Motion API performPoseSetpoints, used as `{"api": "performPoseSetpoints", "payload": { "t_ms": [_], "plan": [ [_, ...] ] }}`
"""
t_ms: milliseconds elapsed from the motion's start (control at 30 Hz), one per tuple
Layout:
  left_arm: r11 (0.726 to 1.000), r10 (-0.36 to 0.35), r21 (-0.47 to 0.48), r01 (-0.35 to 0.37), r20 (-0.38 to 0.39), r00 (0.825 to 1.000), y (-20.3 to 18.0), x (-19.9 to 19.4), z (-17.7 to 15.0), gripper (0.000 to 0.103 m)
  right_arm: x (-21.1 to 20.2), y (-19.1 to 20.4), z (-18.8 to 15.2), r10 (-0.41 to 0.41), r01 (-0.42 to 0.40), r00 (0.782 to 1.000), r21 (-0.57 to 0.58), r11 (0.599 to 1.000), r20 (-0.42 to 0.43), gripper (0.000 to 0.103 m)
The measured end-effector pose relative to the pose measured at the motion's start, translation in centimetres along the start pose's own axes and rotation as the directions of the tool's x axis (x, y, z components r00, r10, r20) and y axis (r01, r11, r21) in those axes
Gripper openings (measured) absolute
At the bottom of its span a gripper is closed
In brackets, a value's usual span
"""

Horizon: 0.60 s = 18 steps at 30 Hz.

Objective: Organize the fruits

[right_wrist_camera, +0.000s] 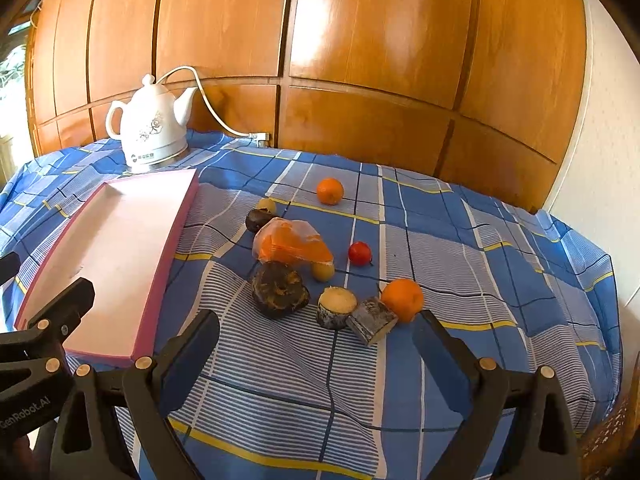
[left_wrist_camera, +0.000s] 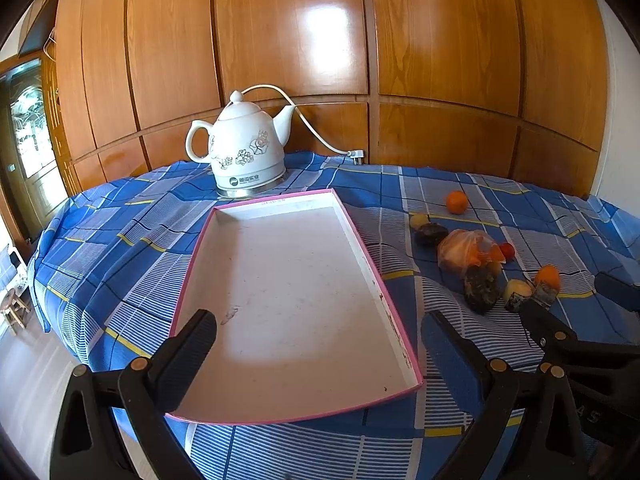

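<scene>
My left gripper (left_wrist_camera: 320,344) is spread wide over the near end of the tray (left_wrist_camera: 360,248), gripping nothing. My right gripper (right_wrist_camera: 316,340) is spread too, with bare cloth (right_wrist_camera: 280,400) under it. Just past its tips lie 2 cut pieces (right_wrist_camera: 352,312), a dark fruit (right_wrist_camera: 278,288) and an orange (right_wrist_camera: 403,299). Beyond them lie a bag (right_wrist_camera: 292,242), a red fruit (right_wrist_camera: 359,253) and a 2nd orange (right_wrist_camera: 330,191). The kettle (left_wrist_camera: 246,148) stands by the far edge.

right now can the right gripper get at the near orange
Probably yes. The right gripper is open and empty, and the near orange lies on the cloth just ahead of it. Only a grey cut piece touches the orange's left side; the approach from the right looks free.
</scene>
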<state>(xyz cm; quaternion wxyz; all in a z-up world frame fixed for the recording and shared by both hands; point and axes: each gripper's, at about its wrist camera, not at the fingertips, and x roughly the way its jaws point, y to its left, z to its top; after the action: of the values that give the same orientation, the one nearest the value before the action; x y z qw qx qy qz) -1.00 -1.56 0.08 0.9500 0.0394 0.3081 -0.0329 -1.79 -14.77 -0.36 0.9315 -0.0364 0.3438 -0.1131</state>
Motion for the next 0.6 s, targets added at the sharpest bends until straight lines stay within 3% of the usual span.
{"api": "performPoseSetpoints", "payload": {
  "t_ms": [600],
  "plan": [
    [1.000,-0.002,-0.005,0.002,-0.002,1.000,0.25,0.01,0.07,0.103,-0.16,0.01,0.11,-0.003,0.003,1.000,0.003,1.000,0.015,0.098]
  ]
}}
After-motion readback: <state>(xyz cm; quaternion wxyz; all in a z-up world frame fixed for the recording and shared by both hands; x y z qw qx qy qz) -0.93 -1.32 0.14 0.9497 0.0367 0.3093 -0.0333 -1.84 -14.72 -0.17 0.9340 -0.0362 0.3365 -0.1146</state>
